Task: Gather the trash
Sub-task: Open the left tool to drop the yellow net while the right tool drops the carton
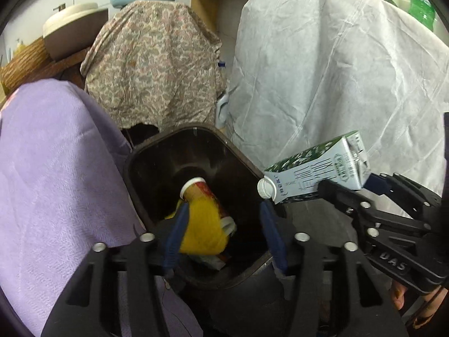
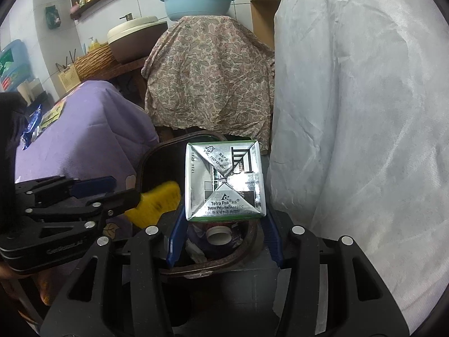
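Left tool point(image 1: 221, 233) gapes over bin point(image 1: 157, 151) holding yellow wrapper point(image 1: 203, 230), cup point(image 1: 196, 189); right tool point(image 2: 224, 224) pinches carton point(image 2: 224, 179)

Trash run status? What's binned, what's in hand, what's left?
Binned: some packaging already lies in the bin. In hand: right gripper holds a carton above the bin; left gripper, open, has a yellow item between its fingers. Left: wrappers on the purple tablecloth.

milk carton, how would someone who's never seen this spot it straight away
Find the dark bin on the floor between the purple-covered table and the white-draped furniture. Just over its right rim, the right gripper holds the milk carton sideways. It is the only boxy thing there: green leafy print, white screw cap, foil-silver bottom.
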Available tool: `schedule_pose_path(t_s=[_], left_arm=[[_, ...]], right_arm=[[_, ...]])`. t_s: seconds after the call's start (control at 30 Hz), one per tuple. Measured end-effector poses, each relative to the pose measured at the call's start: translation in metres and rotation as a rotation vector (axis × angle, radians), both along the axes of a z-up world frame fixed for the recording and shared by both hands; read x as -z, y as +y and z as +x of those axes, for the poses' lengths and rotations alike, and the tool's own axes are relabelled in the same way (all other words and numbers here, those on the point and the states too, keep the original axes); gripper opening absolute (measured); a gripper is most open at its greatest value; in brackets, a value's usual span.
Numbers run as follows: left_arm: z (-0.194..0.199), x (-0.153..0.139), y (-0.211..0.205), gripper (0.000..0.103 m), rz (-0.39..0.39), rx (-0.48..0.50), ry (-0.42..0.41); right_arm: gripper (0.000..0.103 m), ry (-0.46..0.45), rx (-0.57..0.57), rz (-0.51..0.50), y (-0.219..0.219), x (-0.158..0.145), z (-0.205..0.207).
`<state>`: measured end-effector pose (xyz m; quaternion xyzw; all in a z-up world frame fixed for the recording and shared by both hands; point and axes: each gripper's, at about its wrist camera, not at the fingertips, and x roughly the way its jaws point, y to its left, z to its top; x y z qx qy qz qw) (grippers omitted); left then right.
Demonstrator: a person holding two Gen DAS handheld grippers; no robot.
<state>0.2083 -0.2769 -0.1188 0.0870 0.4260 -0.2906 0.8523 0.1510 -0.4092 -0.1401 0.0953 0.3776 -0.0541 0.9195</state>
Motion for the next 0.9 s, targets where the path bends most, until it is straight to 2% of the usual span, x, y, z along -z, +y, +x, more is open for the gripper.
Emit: schedule_pose_path(t_s=[0.27, 0.57, 0.9], left_arm=[[-0.008, -0.012, 0.004, 0.067, -0.020, -0.007, -0.086], [-0.018, -0.037, 0.014, 0.074, -0.085, -0.038, -0.234], [-0.013, -0.039, 0.026, 0.077, -0.139, -0.091, -0.220]], right_arm=[[0.049, 0.021, -0.015, -0.003, 0.002, 0.010, 0.008], [0.049, 0.087, -0.035, 0.049, 0.001, 0.036, 0.033], [0.049, 0.180, -0.086, 0.099, 0.028, 0.081, 0.058]])
